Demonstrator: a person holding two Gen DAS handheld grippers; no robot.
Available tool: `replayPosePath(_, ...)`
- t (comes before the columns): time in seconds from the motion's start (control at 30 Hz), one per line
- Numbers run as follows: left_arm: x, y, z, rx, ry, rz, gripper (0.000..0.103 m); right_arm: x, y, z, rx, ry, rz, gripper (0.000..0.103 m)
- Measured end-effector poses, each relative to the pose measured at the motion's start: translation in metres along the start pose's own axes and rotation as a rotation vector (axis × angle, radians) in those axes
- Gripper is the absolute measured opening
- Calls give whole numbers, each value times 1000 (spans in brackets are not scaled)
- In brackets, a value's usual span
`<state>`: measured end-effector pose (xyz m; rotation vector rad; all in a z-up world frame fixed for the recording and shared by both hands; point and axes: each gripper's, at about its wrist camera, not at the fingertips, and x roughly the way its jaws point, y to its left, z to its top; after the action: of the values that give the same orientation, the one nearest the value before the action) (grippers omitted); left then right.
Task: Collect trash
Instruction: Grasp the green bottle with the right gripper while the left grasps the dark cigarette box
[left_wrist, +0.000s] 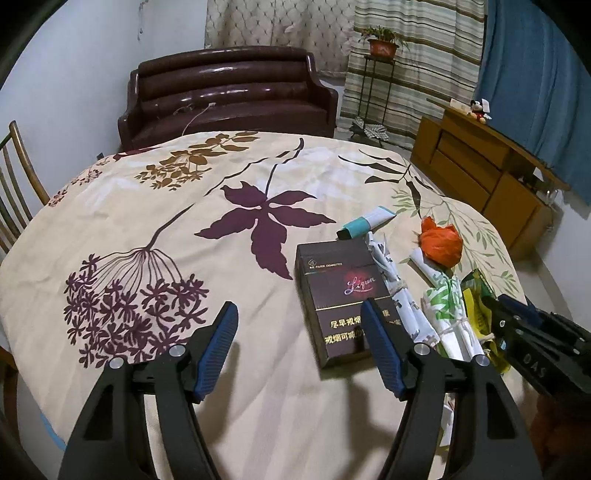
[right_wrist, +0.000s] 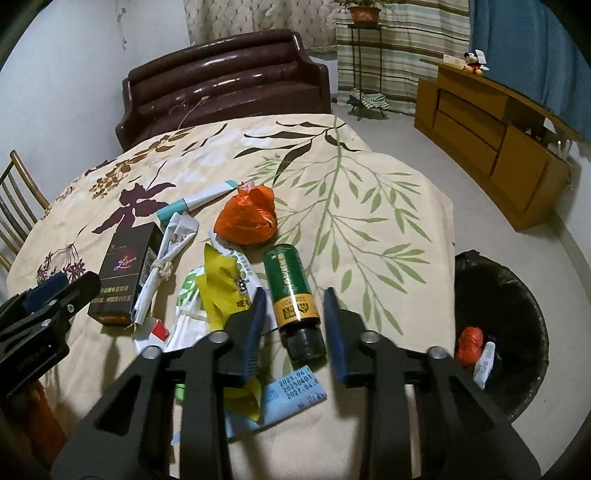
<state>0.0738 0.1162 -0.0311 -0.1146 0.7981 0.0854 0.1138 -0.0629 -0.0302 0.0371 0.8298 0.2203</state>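
Trash lies on a floral tablecloth (left_wrist: 147, 206). In the left wrist view my left gripper (left_wrist: 299, 317) is open, its right finger over the near edge of a dark cigarette box (left_wrist: 332, 291). Beside the box lie tied paper rolls (left_wrist: 391, 284), a crumpled orange bag (left_wrist: 441, 242) and a teal tube (left_wrist: 365, 221). In the right wrist view my right gripper (right_wrist: 295, 306) is open, its fingers on either side of a green bottle (right_wrist: 293, 291) lying on the cloth. A yellow wrapper (right_wrist: 218, 284) lies left of the bottle. The orange bag (right_wrist: 247, 218) sits behind it.
A black-lined bin (right_wrist: 513, 321) stands on the floor right of the table, holding an orange scrap and a white one. A dark sofa (left_wrist: 229, 96) is behind the table, a wooden cabinet (right_wrist: 491, 136) at the right wall, a chair (left_wrist: 14, 184) at the left.
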Motion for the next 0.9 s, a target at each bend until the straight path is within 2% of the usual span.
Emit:
replayPosePath(0.27, 13, -10, 8, 3, 27, -23, 72, 5, -3, 3, 10, -2, 10, 26)
replayPosePath(0.53, 30, -22, 16, 24, 58, -15, 77, 3, -7, 4, 29, -10, 35, 26)
replayPosePath(0.67, 35, -25, 17, 28, 94, -15, 79, 2, -7, 4, 33, -14, 46, 26)
replayPosePath(0.9, 33, -22, 12, 26, 97, -28, 77, 1, -8, 5, 36, -15, 48, 26)
